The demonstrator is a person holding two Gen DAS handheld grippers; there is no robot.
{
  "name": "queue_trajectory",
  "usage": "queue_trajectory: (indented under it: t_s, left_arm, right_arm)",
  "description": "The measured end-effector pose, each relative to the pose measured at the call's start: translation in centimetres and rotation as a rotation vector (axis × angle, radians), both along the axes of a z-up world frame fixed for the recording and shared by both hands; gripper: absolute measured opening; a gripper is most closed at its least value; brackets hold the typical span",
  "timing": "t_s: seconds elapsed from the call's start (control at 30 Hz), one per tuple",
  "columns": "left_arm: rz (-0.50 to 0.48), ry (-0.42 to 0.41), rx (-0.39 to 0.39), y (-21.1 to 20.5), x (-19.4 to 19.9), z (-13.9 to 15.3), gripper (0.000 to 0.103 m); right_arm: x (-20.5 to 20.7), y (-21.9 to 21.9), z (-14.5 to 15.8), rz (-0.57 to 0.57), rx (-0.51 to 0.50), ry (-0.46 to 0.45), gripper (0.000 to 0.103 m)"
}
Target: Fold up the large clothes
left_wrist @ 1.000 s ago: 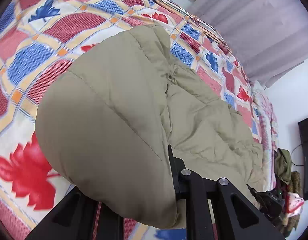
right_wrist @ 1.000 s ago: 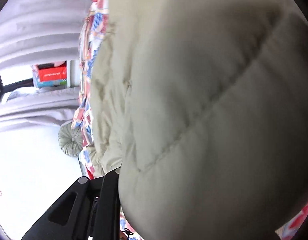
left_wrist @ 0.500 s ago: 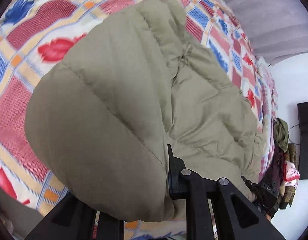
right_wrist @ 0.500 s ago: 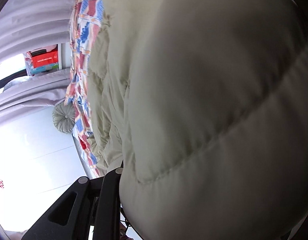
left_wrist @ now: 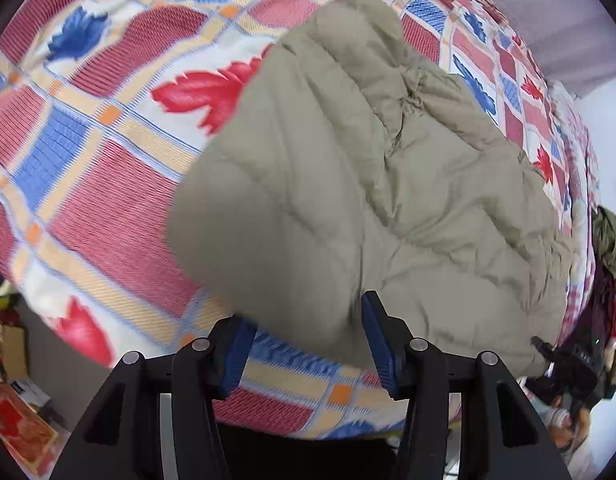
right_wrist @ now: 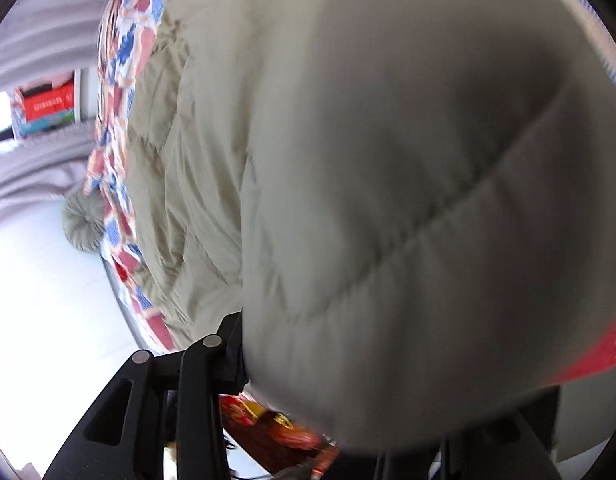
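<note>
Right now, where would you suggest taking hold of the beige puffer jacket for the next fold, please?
Probably the puffer jacket at its rounded folded edge nearest the left gripper, approached from the bed's near edge. That bulge overhangs the bedspread between the opening jaws, thick enough to pinch.

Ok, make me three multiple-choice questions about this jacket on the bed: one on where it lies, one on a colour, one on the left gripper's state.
1. Where does the jacket lie?
A. on the bedspread
B. on the floor
C. on a chair

2. What colour are the left gripper's pads?
A. red
B. blue
C. white

3. How does the left gripper stand?
A. clamped shut on the jacket
B. jaws apart, the pads not pressing on the jacket
C. out of view

Answers:
1 A: the khaki jacket spreads over the patterned bedspread.
2 B: both pads show blue inside the black fingers.
3 B: the jaws are opening, a gap shows beside each pad, and the jacket's edge hangs just ahead of them.
</note>
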State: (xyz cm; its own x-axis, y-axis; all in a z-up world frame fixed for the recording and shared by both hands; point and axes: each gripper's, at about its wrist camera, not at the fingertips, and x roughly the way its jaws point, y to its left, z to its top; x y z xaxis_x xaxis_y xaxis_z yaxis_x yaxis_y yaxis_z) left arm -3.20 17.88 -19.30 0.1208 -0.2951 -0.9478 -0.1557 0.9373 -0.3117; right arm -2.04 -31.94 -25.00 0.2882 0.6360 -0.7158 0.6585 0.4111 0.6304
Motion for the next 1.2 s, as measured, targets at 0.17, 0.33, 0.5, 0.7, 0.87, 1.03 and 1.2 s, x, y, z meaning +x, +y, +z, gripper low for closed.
queue_trajectory:
  t_s: [0.17, 0.33, 0.5, 0.7, 0.87, 1.03, 1.2]
  left_arm:
    - [-0.028, -0.099, 0.092, 2.1, 0.3, 5.6, 0.054]
    - [-0.075, -0.174, 0.054, 0.8, 3.6, 8.2, 0.054]
    - [-0.142, -0.192, -0.060, -4.9, 6.9, 6.7, 0.054]
    - [-0.287, -0.236, -0.102, -13.4, 10.0, 4.3, 0.054]
    - [-0.316, -0.242, -0.039, -16.9, 13.6, -0.7, 0.054]
    - [-0.331, -0.255, -0.005, -17.6, 16.0, -4.8, 0.054]
    - [-0.347, -0.280, 0.014, -16.7, 17.9, -3.6, 0.054]
  right_arm:
    - [0.2, -0.8, 3.9, 0.129, -0.063, -0.010, 0.045]
    - [-0.4, -2.2, 7.1, 0.143, -0.125, -0.058, 0.033]
    - [1.7, -1.1, 9.5, 0.134, -0.253, -0.143, 0.031]
    - [6.3, 5.1, 8.7, 0.279, -0.350, -0.218, 0.029]
    - [9.8, 8.0, 6.3, 0.417, -0.478, -0.294, 0.029]
    - [12.7, 8.8, 0.7, 0.475, -0.496, -0.272, 0.026]
    - [13.9, 7.7, -0.2, 0.490, -0.462, -0.272, 0.023]
